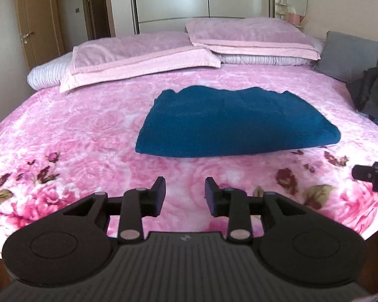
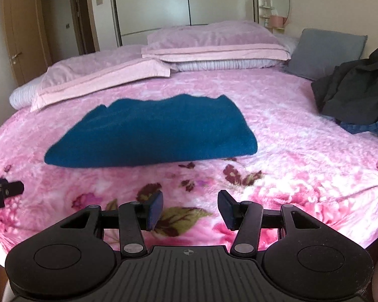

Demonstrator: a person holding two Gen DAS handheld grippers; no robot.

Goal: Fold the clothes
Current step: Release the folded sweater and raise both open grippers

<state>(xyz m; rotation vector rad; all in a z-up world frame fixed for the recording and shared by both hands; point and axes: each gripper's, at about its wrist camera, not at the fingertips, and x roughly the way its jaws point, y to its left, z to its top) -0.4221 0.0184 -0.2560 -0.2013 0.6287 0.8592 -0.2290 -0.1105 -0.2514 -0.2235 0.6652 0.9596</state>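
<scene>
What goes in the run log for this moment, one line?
left gripper: open, empty | right gripper: open, empty | teal garment: folded on bed | dark clothes pile: unfolded, right side

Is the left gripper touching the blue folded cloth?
Apart. The left wrist view shows pink blanket between the open left gripper and the blue folded cloth.

Pink floral bed [image 1: 88, 130] w/ folded teal garment [image 1: 229, 123], pillows [image 1: 138, 58], dark clothes pile [image 2: 355, 95].

Teal garment [image 1: 234, 123], pink floral blanket [image 1: 75, 125]
</scene>
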